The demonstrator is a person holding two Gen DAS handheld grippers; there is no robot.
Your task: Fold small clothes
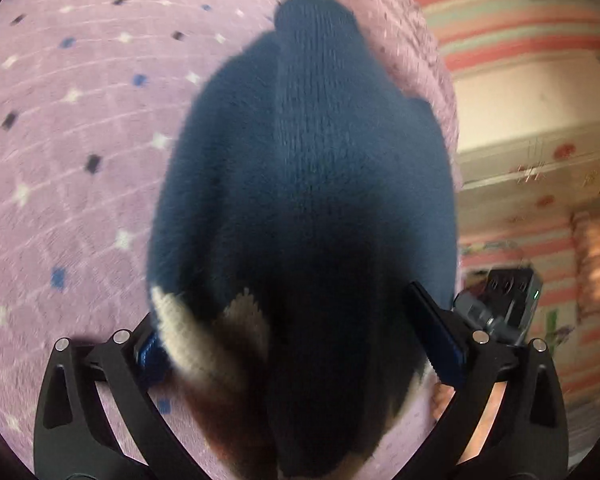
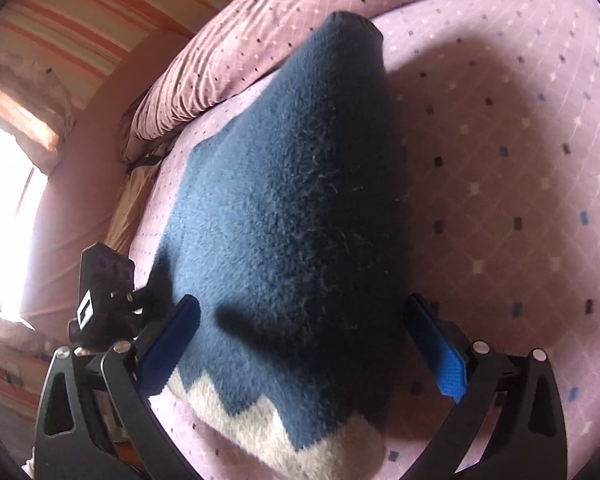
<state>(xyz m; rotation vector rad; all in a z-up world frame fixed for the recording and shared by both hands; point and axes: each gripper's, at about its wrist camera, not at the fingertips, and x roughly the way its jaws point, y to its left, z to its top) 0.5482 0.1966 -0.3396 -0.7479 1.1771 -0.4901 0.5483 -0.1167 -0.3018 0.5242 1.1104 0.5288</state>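
While both of my grippers hung over the bed, the blue knit sweater (image 1: 300, 184) filled the middle of each view, lying on the lilac bedspread (image 1: 60, 140) with its small dark and white squares. From the left wrist its long axis ran straight away from me: the broad end with the cream zigzag trim (image 1: 188, 336) sat down between my fingers, and the cloth narrowed to a rounded tip far ahead. My left gripper (image 1: 300, 344) stood with its jaws spread wide on either side of the fabric; whether the blue pads (image 1: 440, 344) touched it I could not tell through the blur. From the right wrist the sweater (image 2: 284, 208) likewise tapered away from me, leaning slightly right, toward the crumpled mauve quilt (image 2: 236, 52) at the head. My right gripper (image 2: 304, 344) was also agape, its left pad just against the sweater's edge, its right pad apart from it.
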